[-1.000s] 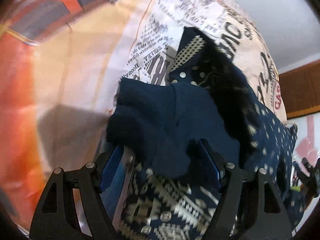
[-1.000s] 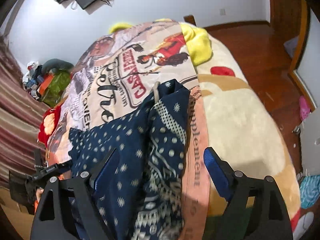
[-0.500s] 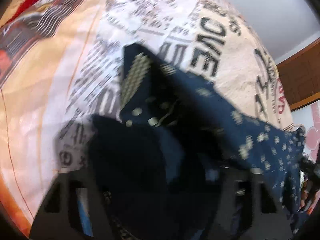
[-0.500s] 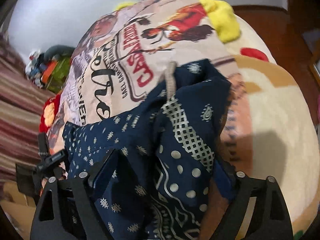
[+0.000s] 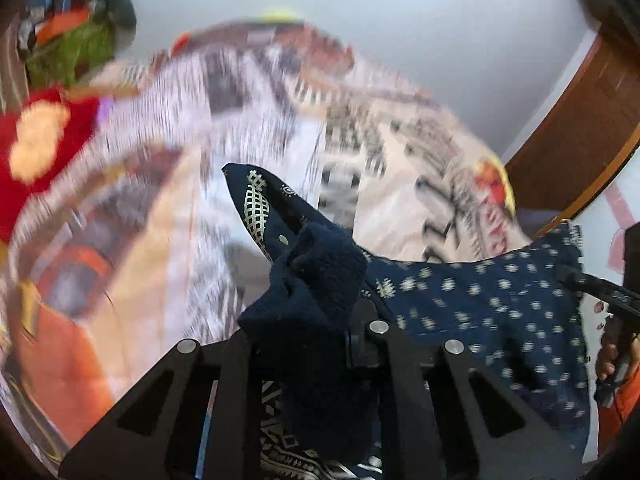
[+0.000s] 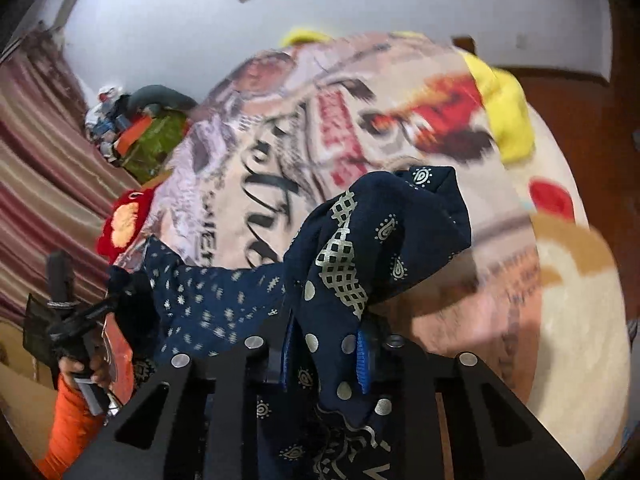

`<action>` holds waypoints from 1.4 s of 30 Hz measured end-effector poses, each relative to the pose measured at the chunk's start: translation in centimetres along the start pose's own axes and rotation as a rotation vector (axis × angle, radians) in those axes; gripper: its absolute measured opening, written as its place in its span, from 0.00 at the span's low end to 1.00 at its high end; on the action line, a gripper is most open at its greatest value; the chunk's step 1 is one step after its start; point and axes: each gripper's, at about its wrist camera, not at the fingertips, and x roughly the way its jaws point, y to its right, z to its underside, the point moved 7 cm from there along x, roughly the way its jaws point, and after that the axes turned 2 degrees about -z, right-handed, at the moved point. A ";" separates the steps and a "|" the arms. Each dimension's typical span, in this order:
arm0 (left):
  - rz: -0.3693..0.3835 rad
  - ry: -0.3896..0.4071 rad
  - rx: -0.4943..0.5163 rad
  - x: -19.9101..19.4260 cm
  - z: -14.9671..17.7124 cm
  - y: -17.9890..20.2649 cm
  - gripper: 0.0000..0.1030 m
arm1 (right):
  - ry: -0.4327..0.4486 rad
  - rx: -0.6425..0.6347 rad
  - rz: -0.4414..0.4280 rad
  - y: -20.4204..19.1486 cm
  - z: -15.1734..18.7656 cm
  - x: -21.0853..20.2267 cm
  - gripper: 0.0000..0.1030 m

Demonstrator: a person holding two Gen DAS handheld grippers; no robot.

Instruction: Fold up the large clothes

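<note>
Both claws pinch the navy patterned garment (image 6: 360, 256): left claw (image 5: 316, 344) and right claw (image 6: 324, 356) hold bunched fabric above the newsprint-patterned bed (image 6: 260, 168).

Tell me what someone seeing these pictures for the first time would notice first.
The dark navy fleece garment with pale printed patterns fills the middle of both views, bunched up and stretched between the two tools. The right tool is shut on a polka-dotted fold, and the left tool grips a plain fleecy wad. Behind lies the cream newspaper-print bedspread with red lettering, under a yellow plush blanket at the far end.
</note>
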 end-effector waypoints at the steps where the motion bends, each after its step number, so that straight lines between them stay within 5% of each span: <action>1: -0.002 0.035 0.009 -1.0 -1.1 0.2 0.14 | 0.011 -0.018 0.002 -0.7 -0.7 0.0 0.20; 7: -0.079 0.165 0.048 -2.7 -6.6 -2.9 0.13 | 0.078 -0.081 0.001 -3.9 -6.2 1.0 0.20; 12: -0.164 0.059 -0.034 2.7 -7.6 -7.5 0.13 | 0.069 -0.111 0.054 -4.8 -9.9 5.4 0.20; 17: -0.159 -0.081 -0.075 7.2 -3.3 -10.1 0.13 | 0.034 -0.137 0.200 -2.5 -10.3 9.6 0.22; 20: -0.212 -0.156 -0.044 9.4 -0.8 -11.1 0.16 | -0.007 -0.076 0.204 -0.2 -9.8 10.4 0.48; 22: -0.245 -0.180 -0.033 9.9 0.5 -11.6 0.28 | -0.020 -0.058 0.269 1.4 -9.5 10.0 0.78; 23: -0.249 -0.173 -0.035 9.7 0.8 -11.9 0.31 | -0.016 -0.065 0.307 1.9 -9.3 9.4 0.80; 27: -0.268 -0.168 -0.046 7.7 1.5 -12.5 0.45 | -0.041 -0.114 0.368 3.0 -8.1 7.4 0.81; 32: -0.286 -0.161 -0.034 3.4 1.8 -12.3 0.45 | -0.064 -0.204 0.405 2.1 -5.3 3.2 0.81; 35: -0.273 -0.116 -0.019 -0.1 1.8 -11.4 0.48 | -0.035 -0.260 0.388 0.1 -3.7 -0.4 0.81; 42: -0.220 0.002 0.039 -8.4 3.1 -8.4 0.72 | 0.068 -0.297 0.291 -4.7 0.0 -9.3 0.86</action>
